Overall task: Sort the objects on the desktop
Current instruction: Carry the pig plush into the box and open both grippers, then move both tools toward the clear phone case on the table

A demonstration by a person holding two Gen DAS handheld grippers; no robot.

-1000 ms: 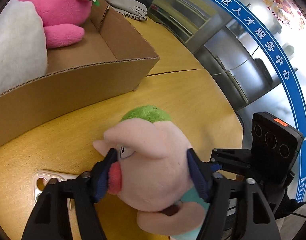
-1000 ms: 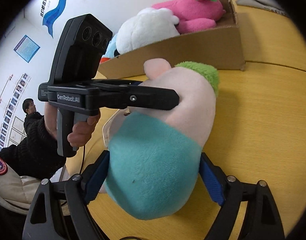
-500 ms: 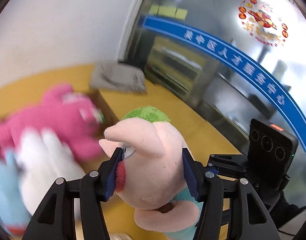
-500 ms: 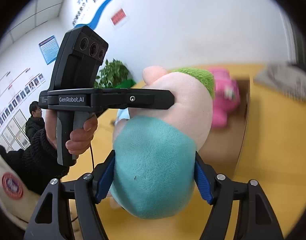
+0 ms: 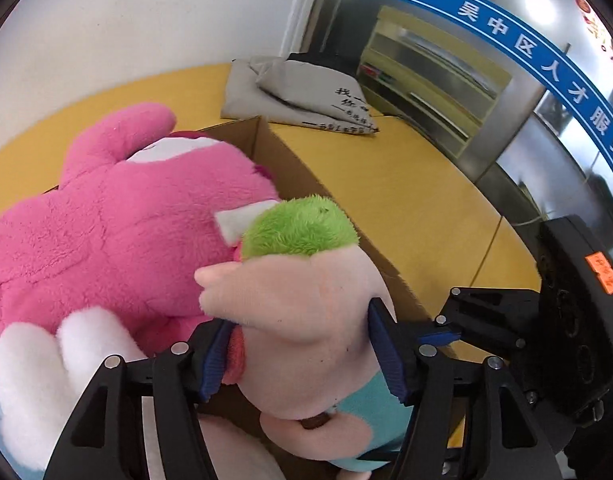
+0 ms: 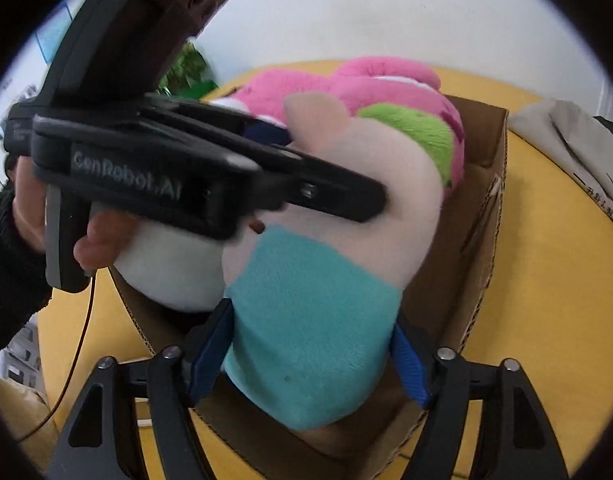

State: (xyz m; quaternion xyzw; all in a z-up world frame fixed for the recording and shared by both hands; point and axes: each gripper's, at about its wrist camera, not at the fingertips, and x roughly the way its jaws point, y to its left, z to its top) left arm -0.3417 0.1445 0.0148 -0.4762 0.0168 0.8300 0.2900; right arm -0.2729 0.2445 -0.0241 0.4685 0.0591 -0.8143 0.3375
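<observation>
Pink plush everywhere on the left: a big pink toy [image 5: 118, 236] sprawled in the cardboard box [image 5: 290, 164], white plush [image 5: 54, 364] bunched just below it. Closed on the head of a smaller plush doll [image 5: 306, 312] (pale peach, green tuft on top, teal lower body), the left gripper [image 5: 302, 354], blue pads [image 5: 380, 348] pressed into both cheeks. Green tuft touching the pink toy's side; doll held over the open box, near its right-hand wall. Further right, yellow tabletop [image 5: 406, 184] with a folded grey cloth bag [image 5: 306, 96] lying beyond the box, printed characters on it. At the far right edge, the black body of the other gripper unit, an orange sticker on it.

From the right wrist view, leftmost a hand [image 6: 66, 236] in a dark sleeve wrapped round the left tool's handle, a thin cable hanging below. Then the left tool's black finger lying across the doll's [image 6: 322, 280] pale head. Below, the right gripper [image 6: 310, 354] clamped on the teal body, a blue pad [image 6: 406, 360] sunk into the fabric on each side. Behind the doll, the pink toy [image 6: 346, 80] and a rounded white plush [image 6: 166, 268], all inside the box [image 6: 482, 208]. At the right edge, the grey bag [image 6: 566, 140] on the yellow table [image 6: 546, 280].
</observation>
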